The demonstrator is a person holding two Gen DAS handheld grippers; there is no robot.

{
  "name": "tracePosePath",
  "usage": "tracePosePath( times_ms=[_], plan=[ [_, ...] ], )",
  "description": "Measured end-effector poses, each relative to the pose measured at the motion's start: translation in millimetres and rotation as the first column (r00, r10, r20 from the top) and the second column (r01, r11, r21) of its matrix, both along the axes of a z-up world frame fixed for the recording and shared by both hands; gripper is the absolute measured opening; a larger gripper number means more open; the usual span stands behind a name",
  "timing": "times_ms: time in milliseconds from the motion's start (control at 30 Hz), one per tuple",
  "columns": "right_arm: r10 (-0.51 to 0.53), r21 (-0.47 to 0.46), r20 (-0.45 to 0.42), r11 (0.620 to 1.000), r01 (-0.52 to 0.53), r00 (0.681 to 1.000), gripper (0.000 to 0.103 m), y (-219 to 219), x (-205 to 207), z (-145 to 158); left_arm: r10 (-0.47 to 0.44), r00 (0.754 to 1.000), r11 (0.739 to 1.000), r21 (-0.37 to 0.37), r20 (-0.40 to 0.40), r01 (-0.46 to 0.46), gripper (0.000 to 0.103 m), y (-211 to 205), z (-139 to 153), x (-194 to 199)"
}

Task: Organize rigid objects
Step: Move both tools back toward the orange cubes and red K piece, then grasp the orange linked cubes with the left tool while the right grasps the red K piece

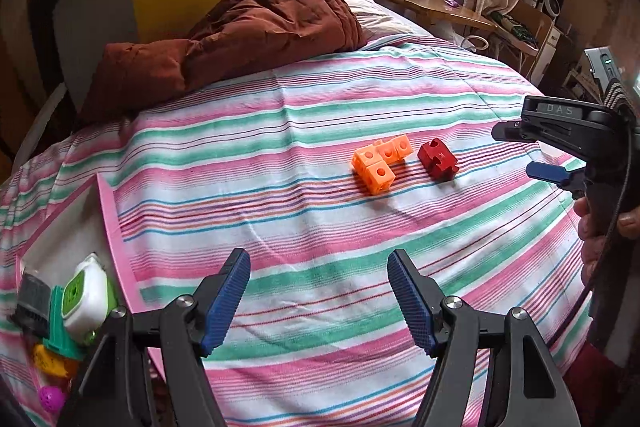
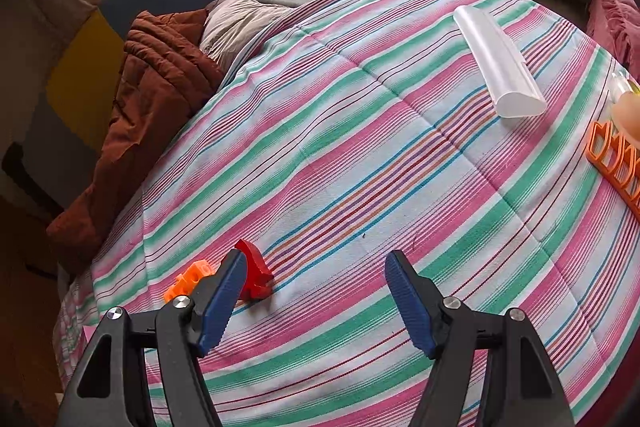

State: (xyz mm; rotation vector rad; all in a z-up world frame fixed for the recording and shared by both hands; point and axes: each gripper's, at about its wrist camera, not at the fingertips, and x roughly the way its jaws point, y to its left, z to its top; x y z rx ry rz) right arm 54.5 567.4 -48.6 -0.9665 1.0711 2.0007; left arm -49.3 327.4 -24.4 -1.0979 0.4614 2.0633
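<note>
Where gripper (image 2: 316,301) intrudes, red block (image 2: 256,273) half-hidden.

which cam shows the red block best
The left wrist view: the red block lies whole and unobstructed beside the orange cubes. In the right wrist view a blue pad hides part of it.

Bed (image 1: 320,227) has a striped pink-green cover. On it: orange cube cluster (image 1: 380,163) just beside a red block (image 1: 437,159), a pink box (image 1: 116,227) at the edge, rust-brown quilt (image 1: 248,27), a white case (image 2: 500,67), orange rack (image 2: 616,163).
</note>
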Motion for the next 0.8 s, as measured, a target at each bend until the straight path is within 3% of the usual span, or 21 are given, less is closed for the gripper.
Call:
tracePosePath(
  times_ms=[167,367,800],
  plan=[
    [0.003,-0.020,-0.010,1.000,-0.003,1.000,0.073,0.4,-1.2,-1.8,-0.081,0.997,0.996,-0.030,-0.008,0.080,0.072,31.3,-9.4,-7.7],
    [0.014,-0.044,-0.026,0.999,-0.015,1.000,0.073,-0.1,-2.3,-2.9,-0.116,0.993,0.992,-0.046,0.003,0.116,0.072,62.8,-19.7,-20.8],
    [0.062,-0.058,-0.042,0.996,-0.064,0.997,0.074,-2.6,-9.5,-4.3,-0.189,0.980,0.976,-0.120,-0.067,0.180,0.072,115.4,-46.8,-40.6]
  ],
)
